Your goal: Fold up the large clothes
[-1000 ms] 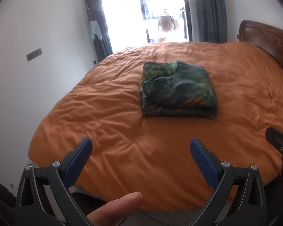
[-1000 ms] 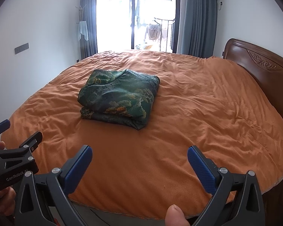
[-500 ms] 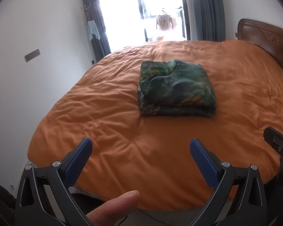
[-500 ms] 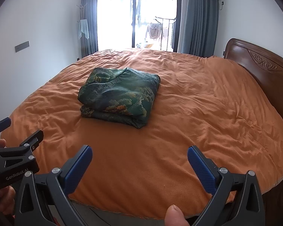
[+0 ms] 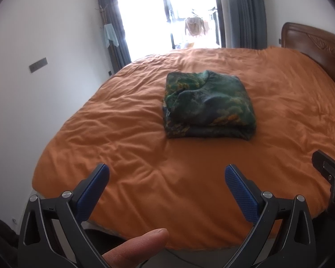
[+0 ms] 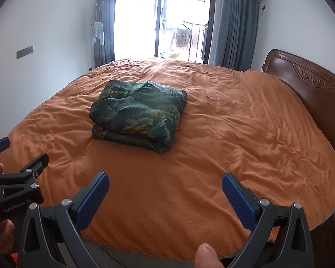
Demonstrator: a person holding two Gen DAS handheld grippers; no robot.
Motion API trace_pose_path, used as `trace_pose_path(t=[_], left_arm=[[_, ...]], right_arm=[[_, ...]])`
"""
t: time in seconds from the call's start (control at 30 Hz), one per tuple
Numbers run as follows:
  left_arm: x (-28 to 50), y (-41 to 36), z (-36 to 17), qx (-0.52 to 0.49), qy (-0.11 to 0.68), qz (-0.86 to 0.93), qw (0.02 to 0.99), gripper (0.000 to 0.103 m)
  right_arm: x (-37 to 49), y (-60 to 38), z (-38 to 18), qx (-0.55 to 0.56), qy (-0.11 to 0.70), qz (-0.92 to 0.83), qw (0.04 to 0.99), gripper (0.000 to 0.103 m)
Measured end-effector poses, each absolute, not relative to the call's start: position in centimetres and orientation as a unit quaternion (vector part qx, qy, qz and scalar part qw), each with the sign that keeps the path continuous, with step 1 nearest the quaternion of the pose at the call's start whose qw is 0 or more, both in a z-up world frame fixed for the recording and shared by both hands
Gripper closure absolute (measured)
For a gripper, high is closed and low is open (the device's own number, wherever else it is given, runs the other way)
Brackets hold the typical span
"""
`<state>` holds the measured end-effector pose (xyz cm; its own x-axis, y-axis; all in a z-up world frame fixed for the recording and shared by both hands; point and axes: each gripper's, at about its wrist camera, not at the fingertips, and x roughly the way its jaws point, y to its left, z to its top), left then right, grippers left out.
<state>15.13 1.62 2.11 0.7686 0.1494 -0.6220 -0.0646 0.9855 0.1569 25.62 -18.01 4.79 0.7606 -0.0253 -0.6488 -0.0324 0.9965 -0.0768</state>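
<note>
Matt orange cloth bedspread (image 6: pixel 234 134); glossy carved wood headboard (image 6: pixel 306 82).

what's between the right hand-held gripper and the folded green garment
Only bare orange duvet between the right hand-held gripper and the folded green garment, per the right wrist view.

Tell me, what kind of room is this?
Most likely a home bedroom: a large bed under an orange duvet, a carved dark wooden headboard, and grey curtains beside a glass balcony door.
</note>
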Motion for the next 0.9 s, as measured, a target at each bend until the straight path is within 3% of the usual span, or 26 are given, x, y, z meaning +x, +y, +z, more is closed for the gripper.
trace_pose_path(t=[0.9], left_arm=[[15.15, 1.71, 2.12, 0.059, 0.336, 0.058, 0.938, 0.0]], right_arm=[[25.94, -17.76, 5.05, -0.049, 0.344, 0.01, 0.938, 0.0]])
